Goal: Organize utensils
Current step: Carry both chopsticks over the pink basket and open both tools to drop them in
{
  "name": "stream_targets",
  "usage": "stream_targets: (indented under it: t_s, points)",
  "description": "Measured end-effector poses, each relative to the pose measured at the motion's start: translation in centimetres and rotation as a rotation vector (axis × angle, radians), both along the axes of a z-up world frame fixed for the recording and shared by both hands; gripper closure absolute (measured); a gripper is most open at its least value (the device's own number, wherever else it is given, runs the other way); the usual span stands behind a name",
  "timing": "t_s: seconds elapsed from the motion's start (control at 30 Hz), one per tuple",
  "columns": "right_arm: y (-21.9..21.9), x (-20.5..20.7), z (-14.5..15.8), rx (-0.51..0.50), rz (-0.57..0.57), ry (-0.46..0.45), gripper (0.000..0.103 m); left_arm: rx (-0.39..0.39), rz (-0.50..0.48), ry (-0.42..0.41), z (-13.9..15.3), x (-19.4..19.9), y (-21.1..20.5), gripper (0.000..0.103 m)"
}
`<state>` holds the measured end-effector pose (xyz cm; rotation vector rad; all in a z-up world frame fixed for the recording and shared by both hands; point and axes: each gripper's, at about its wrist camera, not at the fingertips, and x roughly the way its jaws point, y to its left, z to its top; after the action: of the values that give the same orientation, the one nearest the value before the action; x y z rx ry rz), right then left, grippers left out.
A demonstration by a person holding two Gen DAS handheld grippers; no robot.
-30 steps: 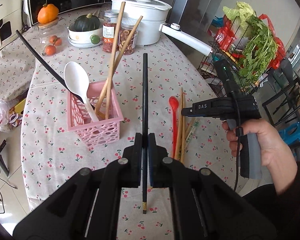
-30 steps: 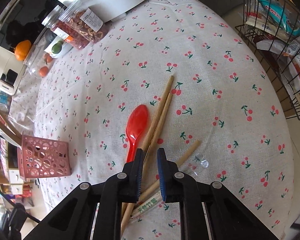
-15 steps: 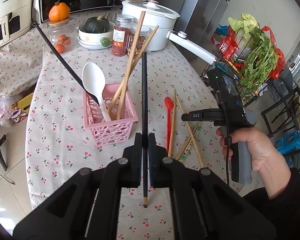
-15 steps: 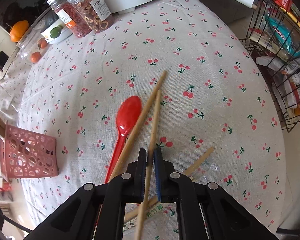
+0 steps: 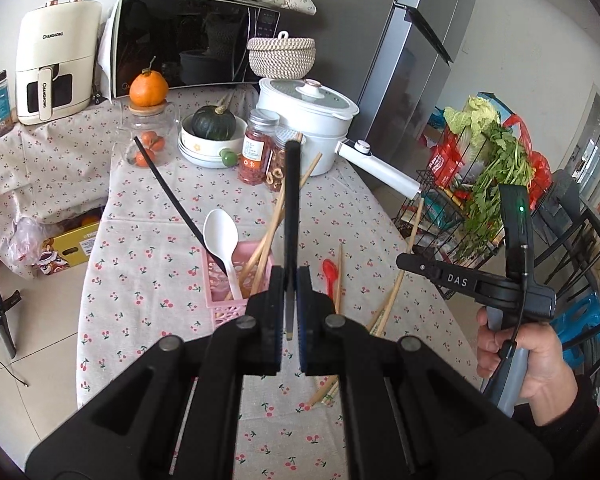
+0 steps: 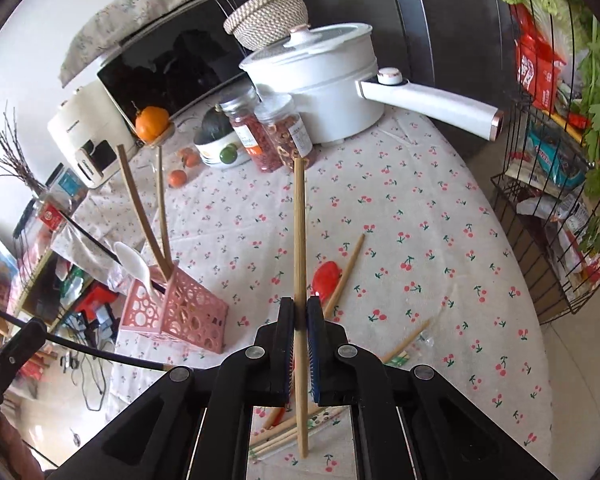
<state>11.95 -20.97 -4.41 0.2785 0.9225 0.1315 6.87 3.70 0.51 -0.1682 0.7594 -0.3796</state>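
My left gripper [image 5: 290, 280] is shut on a black chopstick [image 5: 291, 200] that stands upright above the pink basket [image 5: 236, 304]. The basket holds a white spoon [image 5: 220, 236], two wooden chopsticks [image 5: 272, 220] and another black chopstick [image 5: 168, 196]. My right gripper [image 6: 300, 310] is shut on a wooden chopstick [image 6: 299, 232], lifted off the cloth and pointing away. A red spoon [image 6: 324, 276] and another wooden chopstick [image 6: 348, 268] lie on the cherry-print tablecloth [image 6: 420, 240] below it. More chopsticks [image 6: 404, 344], one in a wrapper, lie nearer. The right gripper [image 5: 416, 266] also shows in the left wrist view, held by a hand [image 5: 528, 356].
A white pot [image 5: 308, 116] with a long handle [image 5: 380, 168], two jars [image 5: 260, 152], a bowl with a squash [image 5: 212, 128] and a fruit jar [image 5: 148, 136] stand at the table's back. A wire rack of greens [image 5: 492, 184] stands right of the table. A microwave [image 5: 188, 44] sits behind.
My right gripper shut on a wooden chopstick and lifted it off the cloth, away from the red spoon. My left gripper rose and tilted up with the black chopstick still in it.
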Motion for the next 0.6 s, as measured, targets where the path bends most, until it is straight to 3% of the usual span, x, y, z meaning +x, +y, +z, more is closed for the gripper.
stream_targets:
  t_s: [0.3, 0.47, 0.6]
  points:
    - [1.9, -2.6, 6.5, -0.002, 0.050, -0.276, 0.097, -0.041, 0.074, -0.183, 3.4, -0.4, 2.0, 0.097]
    - [3.4, -3.3, 7.9, 0.010, 0.089, -0.331, 0.097, -0.008, 0.123, -0.240, 3.6, 0.3, 2.6, 0.097]
    - [4.4, -3.1, 7.7, 0.008, 0.112, -0.329, 0.097, 0.048, 0.150, -0.224, 2.5, 1.4, 2.5, 0.097]
